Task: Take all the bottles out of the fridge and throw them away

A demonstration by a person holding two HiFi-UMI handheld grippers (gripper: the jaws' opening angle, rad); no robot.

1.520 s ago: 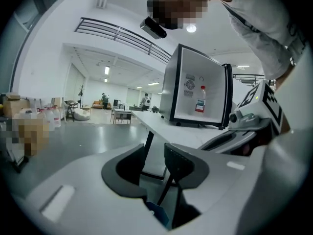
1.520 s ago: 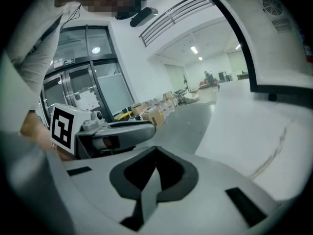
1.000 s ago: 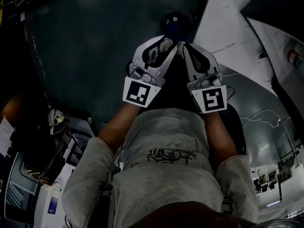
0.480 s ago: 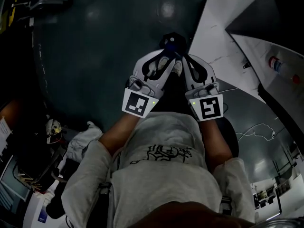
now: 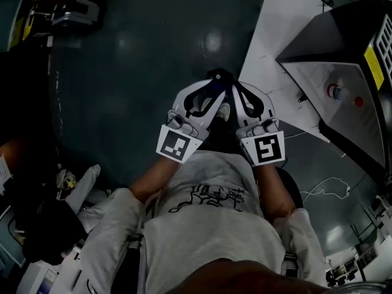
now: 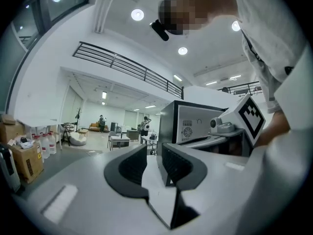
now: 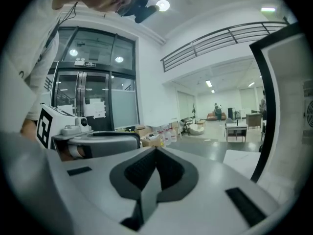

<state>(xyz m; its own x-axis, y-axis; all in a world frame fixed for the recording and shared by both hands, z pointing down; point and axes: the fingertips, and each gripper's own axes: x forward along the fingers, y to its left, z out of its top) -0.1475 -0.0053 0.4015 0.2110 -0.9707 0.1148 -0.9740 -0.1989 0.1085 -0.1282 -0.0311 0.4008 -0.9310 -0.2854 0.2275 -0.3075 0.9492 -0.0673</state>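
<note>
Your left gripper [image 6: 154, 153] holds its jaws a little apart with nothing between them, and they have just been closing. Your right gripper [image 7: 155, 153] is clenched on nothing. A bottle [image 5: 335, 92] with a blue band lies on the white inside of the black fridge [image 5: 343, 38], well to your right. The fridge's yellow label [image 5: 372, 59] is too small to read.

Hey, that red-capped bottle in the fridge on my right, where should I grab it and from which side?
Grip the bottle around its wide middle, at the blue label, not the narrow red cap. Its side shows toward you inside the fridge, so probably come from that near side, jaws across its width. Whether it stands or lies is too small to tell.
</note>
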